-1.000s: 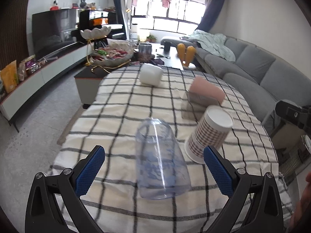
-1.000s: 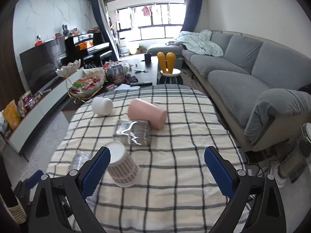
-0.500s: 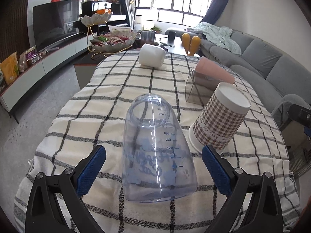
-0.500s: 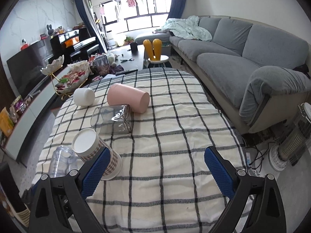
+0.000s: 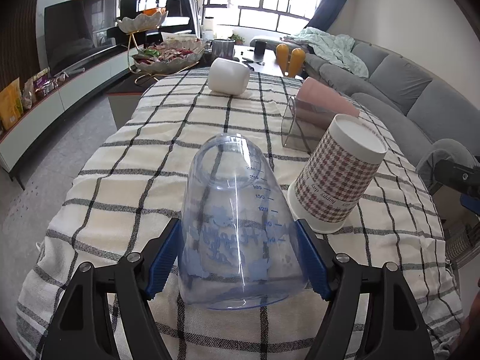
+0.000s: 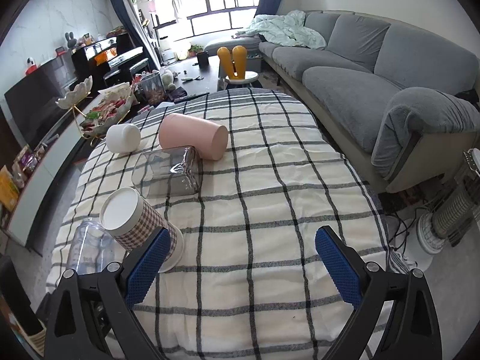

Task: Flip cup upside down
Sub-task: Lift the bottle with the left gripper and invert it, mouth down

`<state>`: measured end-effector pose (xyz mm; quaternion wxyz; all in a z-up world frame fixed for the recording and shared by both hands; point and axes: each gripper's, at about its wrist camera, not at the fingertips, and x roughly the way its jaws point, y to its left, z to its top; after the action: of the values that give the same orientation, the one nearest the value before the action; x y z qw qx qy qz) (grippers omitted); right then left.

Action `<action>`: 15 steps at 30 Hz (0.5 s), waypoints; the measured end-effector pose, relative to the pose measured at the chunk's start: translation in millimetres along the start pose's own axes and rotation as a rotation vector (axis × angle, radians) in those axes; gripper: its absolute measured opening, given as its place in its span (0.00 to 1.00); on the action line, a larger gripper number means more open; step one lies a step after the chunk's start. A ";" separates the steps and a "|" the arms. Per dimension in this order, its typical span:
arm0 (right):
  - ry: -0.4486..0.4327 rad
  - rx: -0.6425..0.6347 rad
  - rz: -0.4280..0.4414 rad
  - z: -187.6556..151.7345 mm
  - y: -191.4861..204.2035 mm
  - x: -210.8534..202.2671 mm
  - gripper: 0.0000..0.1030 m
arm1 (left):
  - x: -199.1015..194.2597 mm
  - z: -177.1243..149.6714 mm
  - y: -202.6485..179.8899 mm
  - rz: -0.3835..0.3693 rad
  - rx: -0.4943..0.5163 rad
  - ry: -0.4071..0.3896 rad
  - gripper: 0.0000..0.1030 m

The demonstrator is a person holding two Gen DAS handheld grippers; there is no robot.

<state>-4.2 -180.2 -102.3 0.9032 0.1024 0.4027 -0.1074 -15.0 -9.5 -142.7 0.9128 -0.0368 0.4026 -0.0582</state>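
Note:
A clear blue-tinted plastic cup [image 5: 237, 225] with printed measuring marks stands on end on the checked tablecloth [image 5: 168, 138], its narrower end up. My left gripper [image 5: 238, 258] is shut on it, one blue pad pressed against each side low on the cup. The right wrist view shows the same cup [image 6: 87, 246] at the table's near left corner. My right gripper [image 6: 243, 267] hangs open over the near middle of the table with nothing between its fingers.
A houndstooth paper cup [image 5: 336, 177] stands mouth down just right of the clear cup. Beyond it, a square glass [image 6: 168, 174], a pink cup [image 6: 192, 138] and a white cup [image 6: 123, 138] lie on their sides. A grey sofa [image 6: 360, 90] runs along the right.
My left gripper moved forward until its fingers flanked the clear cup, then shut on it. My right gripper moved forward over the table and stayed open.

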 end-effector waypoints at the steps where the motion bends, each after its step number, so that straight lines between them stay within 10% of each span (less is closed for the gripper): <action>1: -0.002 0.000 0.003 0.7 0.6 -1.2 0.95 | -1.9 1.7 1.1 -0.003 0.004 -0.004 0.72; 15: 0.038 0.099 0.070 32.0 11.9 -27.0 0.95 | -32.5 57.9 2.5 -0.012 0.119 0.163 0.72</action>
<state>4.0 -174.6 -59.9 0.8925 0.1628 0.4102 -0.0936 6.2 -1.4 -80.3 0.8771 0.0198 0.4713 -0.0904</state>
